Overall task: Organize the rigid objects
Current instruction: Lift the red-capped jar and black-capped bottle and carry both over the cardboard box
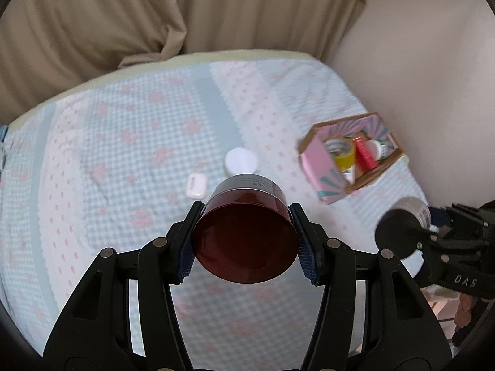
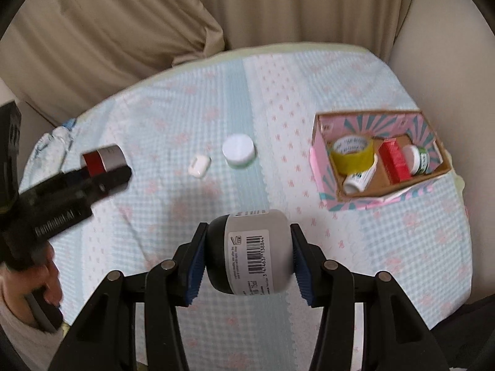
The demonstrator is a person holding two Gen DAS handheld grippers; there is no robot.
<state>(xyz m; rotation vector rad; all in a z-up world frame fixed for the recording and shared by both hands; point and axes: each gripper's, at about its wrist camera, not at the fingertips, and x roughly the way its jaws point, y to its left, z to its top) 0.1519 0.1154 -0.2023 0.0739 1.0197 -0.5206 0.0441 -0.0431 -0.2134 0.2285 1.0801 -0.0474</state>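
Observation:
My left gripper (image 1: 246, 238) is shut on a dark red jar (image 1: 246, 241) with a silver band, held above the bed; it also shows in the right wrist view (image 2: 103, 159). My right gripper (image 2: 247, 256) is shut on a grey roll-on bottle (image 2: 253, 250) with a black cap and a barcode label, held above the bed; it shows at the right in the left wrist view (image 1: 402, 228). A pink cardboard box (image 2: 321, 167) at the right holds yellow tape (image 2: 352, 154), a red carton (image 2: 397, 162) and small white bottles.
A white round jar (image 2: 238, 150) and a white earbud case (image 2: 199, 165) lie mid-bed on the blue and pink checked cover (image 2: 185, 216). A beige curtain (image 2: 123, 31) hangs behind. A wall stands at the right beside the box.

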